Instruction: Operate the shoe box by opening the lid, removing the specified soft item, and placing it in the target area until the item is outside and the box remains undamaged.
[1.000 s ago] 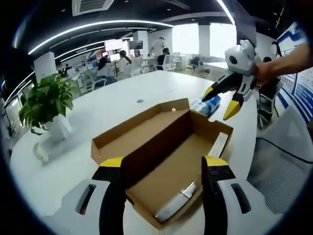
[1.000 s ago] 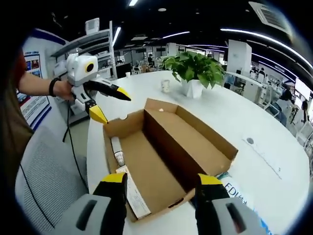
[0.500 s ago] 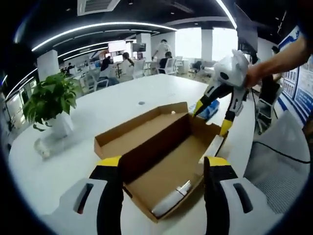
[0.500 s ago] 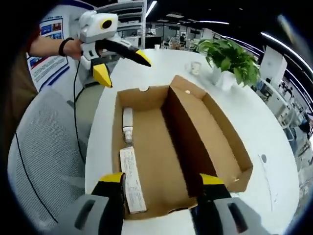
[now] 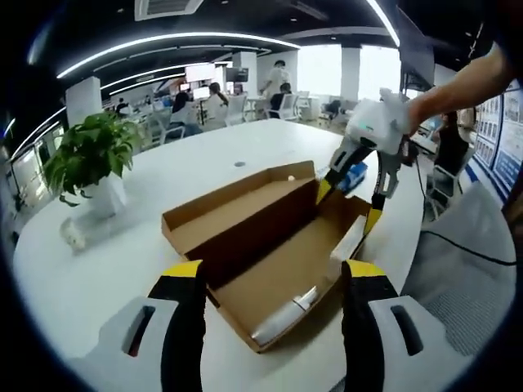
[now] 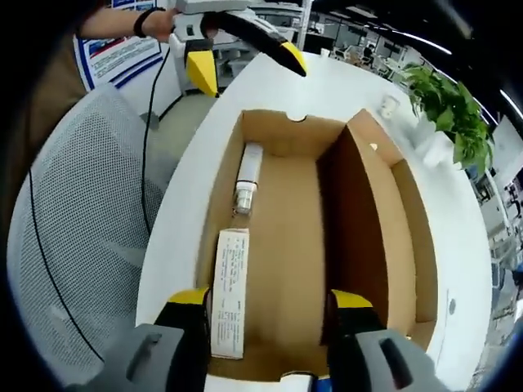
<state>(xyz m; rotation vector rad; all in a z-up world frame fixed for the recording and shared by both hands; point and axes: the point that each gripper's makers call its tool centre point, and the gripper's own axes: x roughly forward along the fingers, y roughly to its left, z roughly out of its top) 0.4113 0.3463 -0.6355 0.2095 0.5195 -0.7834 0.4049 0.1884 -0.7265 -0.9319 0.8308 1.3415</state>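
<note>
Hovering my right gripper (image 6: pixel 265 298), jaws spread and empty, over the opened shoe box (image 6: pixel 315 245), I judged the white tube (image 6: pixel 248 175), upper centre, needed a gentle pinch clear of cardboard.

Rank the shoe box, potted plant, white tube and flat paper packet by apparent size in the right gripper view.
1. Shoe box, by far the largest.
2. Flat paper packet.
3. Potted plant, though it sits farther from the camera, so its rank against the packet is unsure.
4. White tube, smallest.
</note>
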